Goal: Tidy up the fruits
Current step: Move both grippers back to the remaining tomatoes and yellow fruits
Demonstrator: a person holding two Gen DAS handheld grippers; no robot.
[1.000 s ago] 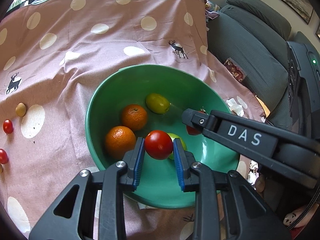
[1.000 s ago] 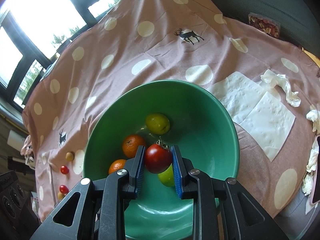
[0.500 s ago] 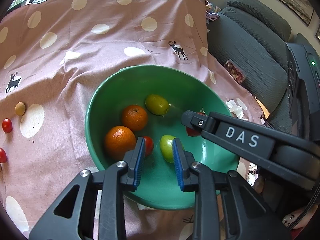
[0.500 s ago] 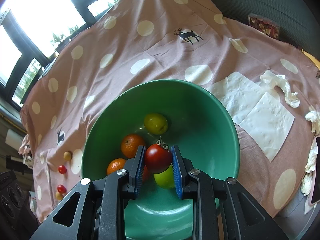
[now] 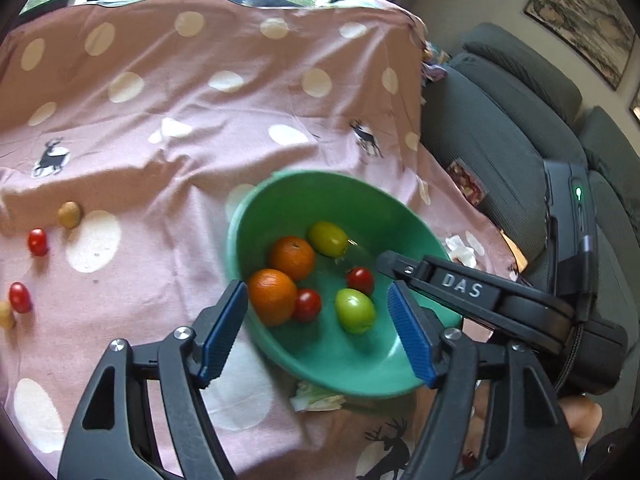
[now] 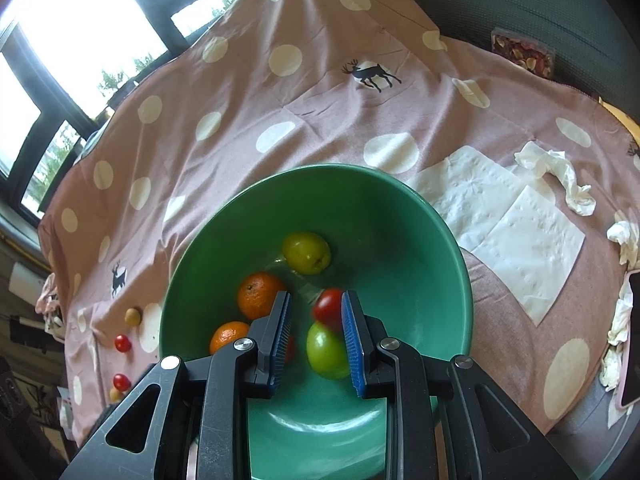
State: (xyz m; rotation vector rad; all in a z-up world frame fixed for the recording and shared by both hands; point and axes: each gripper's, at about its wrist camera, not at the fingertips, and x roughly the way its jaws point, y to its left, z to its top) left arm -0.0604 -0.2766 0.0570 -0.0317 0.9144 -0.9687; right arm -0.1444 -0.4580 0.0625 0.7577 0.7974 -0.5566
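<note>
Bowl (image 5: pixel 234 248), green, is sitting on the pink spotted cloth (image 5: pixel 160 120), just ahead of both hand-held grippers.

- Contents: two oranges (image 5: pixel 292 258) (image 5: pixel 272 296), two red tomatoes (image 5: pixel 307 305) (image 5: pixel 360 280), one green fruit (image 5: pixel 355 311) and one yellow-green fruit (image 5: pixel 328 239) are lying loose on the bowl floor.
- Left hand-held gripper (image 5: pixel 316 287): released. Its jaws have just been opening and are standing wide, framing the bowl's near rim, with nothing pressing against either pad.
- Right hand-held gripper (image 6: pixel 315 295): clenched down to a narrow gap and reaching over the bowl's near side. No fruit is pinched. One tomato (image 6: pixel 328 308), blurred, is showing just past the tips beside the green fruit (image 6: pixel 326 350).
- Outside the bowl: two small tomatoes (image 5: pixel 38 242) (image 5: pixel 20 297) and a tan fruit (image 5: pixel 70 214) are lying on the cloth, well off to the left gripper's left.
- White napkins (image 6: pixel 500 232) are lying flat to the right gripper's right.
</note>
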